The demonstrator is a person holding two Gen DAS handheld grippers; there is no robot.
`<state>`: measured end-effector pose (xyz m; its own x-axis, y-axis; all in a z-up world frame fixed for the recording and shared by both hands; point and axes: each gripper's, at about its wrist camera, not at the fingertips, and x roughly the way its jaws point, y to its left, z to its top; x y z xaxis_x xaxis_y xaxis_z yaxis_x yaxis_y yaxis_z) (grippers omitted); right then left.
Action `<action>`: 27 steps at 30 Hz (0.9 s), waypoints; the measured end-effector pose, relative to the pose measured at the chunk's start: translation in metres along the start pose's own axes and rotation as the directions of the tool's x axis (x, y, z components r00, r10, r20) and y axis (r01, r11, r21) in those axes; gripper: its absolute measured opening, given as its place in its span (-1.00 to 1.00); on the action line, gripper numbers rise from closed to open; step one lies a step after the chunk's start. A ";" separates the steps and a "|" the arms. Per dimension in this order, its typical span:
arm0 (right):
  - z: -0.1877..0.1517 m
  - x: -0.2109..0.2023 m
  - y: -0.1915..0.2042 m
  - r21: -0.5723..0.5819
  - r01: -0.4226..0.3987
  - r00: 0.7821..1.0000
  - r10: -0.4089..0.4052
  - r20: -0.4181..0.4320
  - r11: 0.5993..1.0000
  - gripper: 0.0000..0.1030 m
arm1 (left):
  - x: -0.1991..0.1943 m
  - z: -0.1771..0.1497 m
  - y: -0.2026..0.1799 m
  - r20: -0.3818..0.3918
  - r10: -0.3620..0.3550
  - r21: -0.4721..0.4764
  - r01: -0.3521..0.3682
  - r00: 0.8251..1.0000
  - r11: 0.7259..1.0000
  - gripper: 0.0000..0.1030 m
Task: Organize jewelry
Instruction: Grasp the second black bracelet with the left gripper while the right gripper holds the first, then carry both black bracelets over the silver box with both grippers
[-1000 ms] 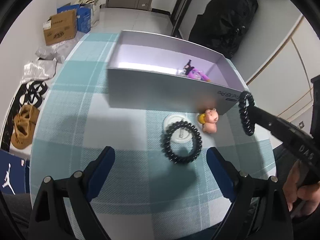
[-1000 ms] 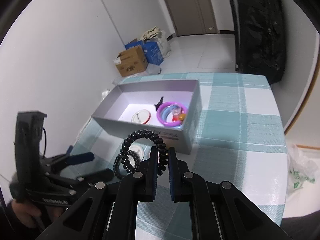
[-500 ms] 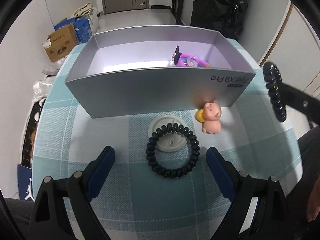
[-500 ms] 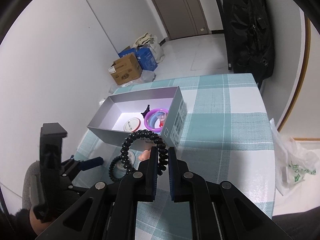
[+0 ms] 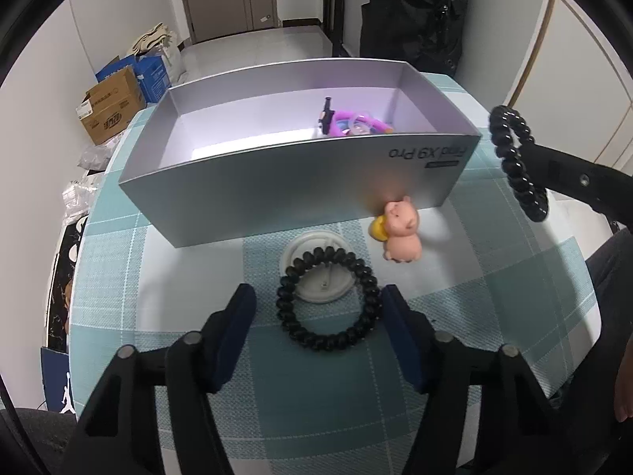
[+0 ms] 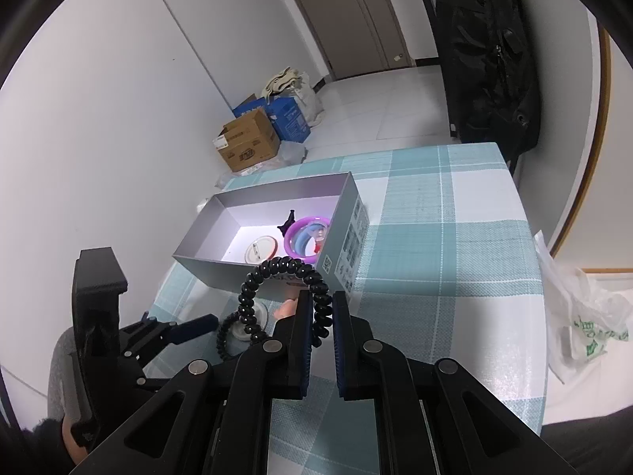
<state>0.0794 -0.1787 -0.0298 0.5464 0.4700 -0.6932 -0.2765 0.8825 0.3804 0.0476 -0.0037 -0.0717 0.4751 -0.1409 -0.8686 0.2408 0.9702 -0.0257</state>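
Right claw (image 6: 319,318) is pressed nearly together and pinches a black spiral hair tie (image 6: 285,293); the loop stands up above its fingers, in the air over the desk (image 6: 443,237). Ahead of this claw and a little to its left lies the grey box (image 6: 205,263), open on top, with a purple bracelet (image 6: 304,233), a white round badge (image 6: 259,252) and a small dark clip already inside.

Left claw (image 5: 316,316) is spread wide and low over the desk, holding nothing. Between its two fingers lies a second black hair tie (image 5: 328,304), which rests partly on a white round disc (image 5: 322,273); its right finger seems to be just beside the tie, though I cannot tell if it touches. Just beyond, to the right, a pink pig figure (image 5: 401,235) stands close to the wall of the box.

I judge that the step in hand is carrying the held tie to the box. The next move calls for bringing the right claw over the open top and releasing, while the left claw closes on the lying tie without catching the disc under it.
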 end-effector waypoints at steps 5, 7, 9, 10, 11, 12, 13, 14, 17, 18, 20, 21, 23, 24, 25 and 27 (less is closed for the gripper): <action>-0.001 0.000 -0.001 0.009 0.007 1.000 -0.007 0.004 1.000 -0.83 | -0.003 -0.001 0.002 -0.005 -0.037 -0.006 0.037 0.999 0.999 -0.18; -0.001 -0.001 -0.002 0.015 0.007 1.000 -0.007 0.011 1.000 -0.83 | -0.005 0.000 0.004 -0.007 -0.072 -0.032 0.071 0.997 0.997 -0.18; 0.000 -0.003 -0.003 0.021 0.000 1.000 -0.001 0.022 1.000 -0.83 | -0.008 0.000 0.008 -0.005 -0.099 -0.054 0.099 0.995 0.994 -0.18; -0.001 -0.003 -0.002 0.022 -0.004 1.000 0.003 0.027 1.000 -0.83 | -0.009 0.000 0.009 -0.002 -0.108 -0.060 0.107 0.994 0.992 -0.18; 0.000 -0.004 -0.002 0.021 -0.010 0.999 0.010 0.033 1.000 -0.83 | -0.011 0.000 0.010 0.002 -0.113 -0.065 0.113 0.994 0.992 -0.18; 0.000 -0.006 -0.001 0.020 -0.017 0.999 0.017 0.040 1.000 -0.83 | -0.013 0.000 0.010 0.007 -0.114 -0.068 0.114 0.993 0.991 -0.18; 0.001 -0.008 0.001 0.015 -0.030 0.998 0.029 0.055 0.999 -0.83 | -0.015 0.001 0.010 0.014 -0.119 -0.073 0.120 0.993 0.990 -0.18; 0.001 -0.010 0.002 0.009 -0.038 0.997 0.037 0.065 0.999 -0.83 | -0.017 0.001 0.011 0.022 -0.124 -0.077 0.125 0.992 0.989 -0.18; 0.002 -0.016 0.008 -0.012 -0.059 0.994 0.060 0.094 0.998 -0.83 | -0.026 0.003 0.011 0.056 -0.131 -0.081 0.135 0.990 0.987 -0.18; 0.002 -0.016 0.009 -0.016 -0.064 0.993 0.065 0.095 0.998 -0.83 | -0.027 0.003 0.010 0.065 -0.133 -0.082 0.138 0.989 0.987 -0.18; 0.002 -0.014 0.010 -0.013 -0.068 0.994 0.069 0.087 0.998 -0.83 | -0.033 0.003 0.011 0.087 -0.129 -0.086 0.136 0.988 0.987 -0.18; 0.002 -0.013 0.009 -0.009 -0.068 0.994 0.069 0.084 0.998 -0.83 | -0.034 0.004 0.013 0.096 -0.132 -0.088 0.141 0.987 0.986 -0.18; 0.003 -0.011 0.008 0.005 -0.072 0.994 0.071 0.082 0.997 -0.83 | -0.039 0.006 0.014 0.122 -0.137 -0.090 0.148 0.983 0.985 -0.18; 0.004 -0.011 0.007 0.010 -0.075 0.994 0.074 0.083 0.997 -0.83 | -0.042 0.007 0.014 0.138 -0.136 -0.091 0.149 0.981 0.985 -0.18; 0.004 -0.012 0.007 0.015 -0.079 0.993 0.077 0.087 0.997 -0.83 | -0.044 0.008 0.015 0.150 -0.137 -0.094 0.152 0.979 0.984 -0.18; 0.005 -0.012 0.006 0.017 -0.081 0.993 0.079 0.092 0.997 -0.83 | -0.047 0.011 0.019 0.169 -0.143 -0.104 0.162 0.975 0.981 -0.18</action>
<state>0.0754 -0.1788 -0.0157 0.5935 0.5347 -0.6016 -0.3062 0.8412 0.4457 0.0391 0.0187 -0.0258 0.5718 -0.3095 -0.7598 0.2254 0.9497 -0.2173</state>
